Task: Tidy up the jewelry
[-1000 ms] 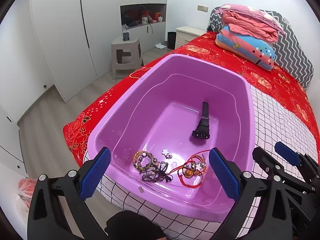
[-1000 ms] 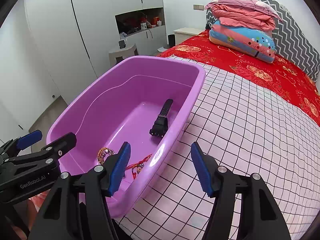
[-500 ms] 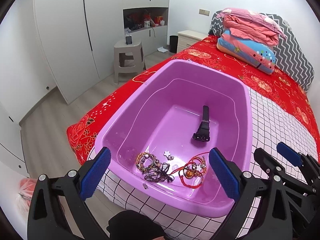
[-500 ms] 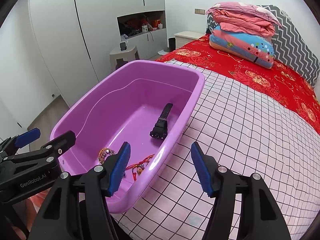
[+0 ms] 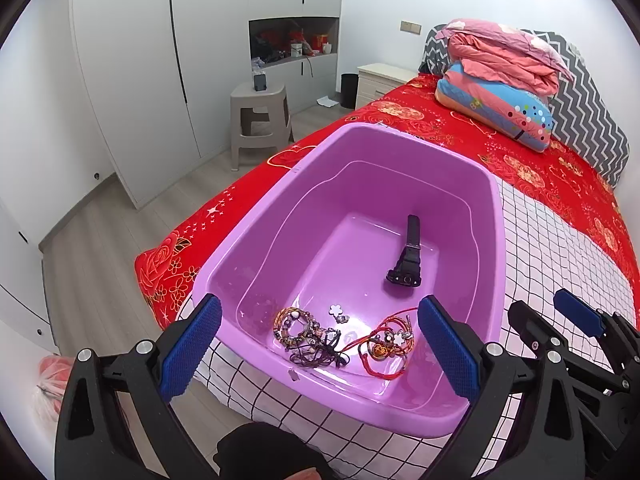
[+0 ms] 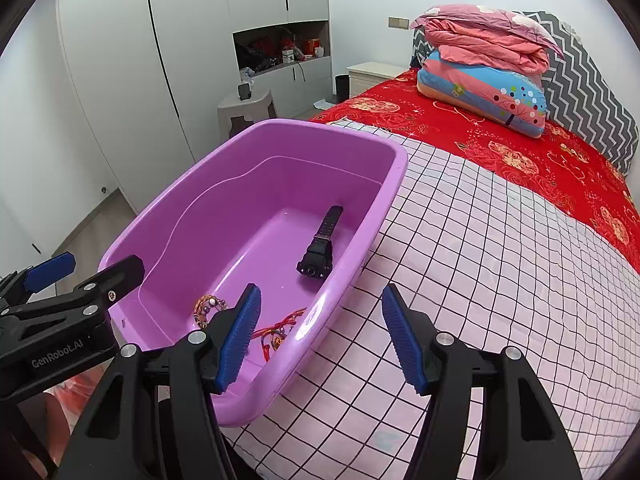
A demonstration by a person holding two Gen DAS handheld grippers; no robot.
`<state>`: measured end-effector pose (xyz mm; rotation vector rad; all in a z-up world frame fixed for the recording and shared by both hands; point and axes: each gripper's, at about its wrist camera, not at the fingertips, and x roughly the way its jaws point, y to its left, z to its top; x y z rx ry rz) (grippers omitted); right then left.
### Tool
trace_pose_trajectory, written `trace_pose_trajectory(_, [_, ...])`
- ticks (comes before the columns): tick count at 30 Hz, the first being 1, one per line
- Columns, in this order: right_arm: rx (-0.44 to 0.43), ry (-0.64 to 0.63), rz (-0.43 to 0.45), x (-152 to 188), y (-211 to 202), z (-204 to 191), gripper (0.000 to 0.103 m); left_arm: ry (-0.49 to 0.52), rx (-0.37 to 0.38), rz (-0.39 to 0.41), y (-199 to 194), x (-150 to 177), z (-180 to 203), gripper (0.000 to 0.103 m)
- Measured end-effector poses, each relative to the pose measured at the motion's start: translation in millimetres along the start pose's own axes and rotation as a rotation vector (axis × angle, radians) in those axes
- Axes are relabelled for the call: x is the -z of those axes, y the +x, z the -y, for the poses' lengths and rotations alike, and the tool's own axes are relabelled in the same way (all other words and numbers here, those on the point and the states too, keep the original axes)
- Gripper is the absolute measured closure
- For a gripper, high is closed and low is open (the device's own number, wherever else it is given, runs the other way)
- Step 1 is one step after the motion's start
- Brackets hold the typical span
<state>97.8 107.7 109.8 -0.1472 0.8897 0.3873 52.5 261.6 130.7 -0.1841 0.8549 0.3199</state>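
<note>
Jewelry [image 5: 340, 340] heaped at near end of tub [image 5: 360, 152] on bed [image 6: 480, 260], watch [image 5: 408, 256] apart; both grippers' fingers [image 5: 192, 344] [image 6: 240, 336] wide, empty, poised to pick.

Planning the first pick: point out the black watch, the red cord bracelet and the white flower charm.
black watch [image 5: 407, 268], left wrist view, on its case.
red cord bracelet [image 5: 380, 350], left wrist view, on its round pendant.
white flower charm [image 5: 337, 310], left wrist view, on its middle.

Bracelets [image 6: 276, 330] partly behind hand-held gripper [image 6: 320, 336]
</note>
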Motion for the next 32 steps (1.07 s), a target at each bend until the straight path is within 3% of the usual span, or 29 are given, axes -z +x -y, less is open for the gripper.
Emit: trace_pose_trajectory(32, [-0.007,0.013,-0.01,2.3,9.5,4.0,0.043,-0.002,-0.005,-0.022,8.6,-1.3,3.4,0.006])
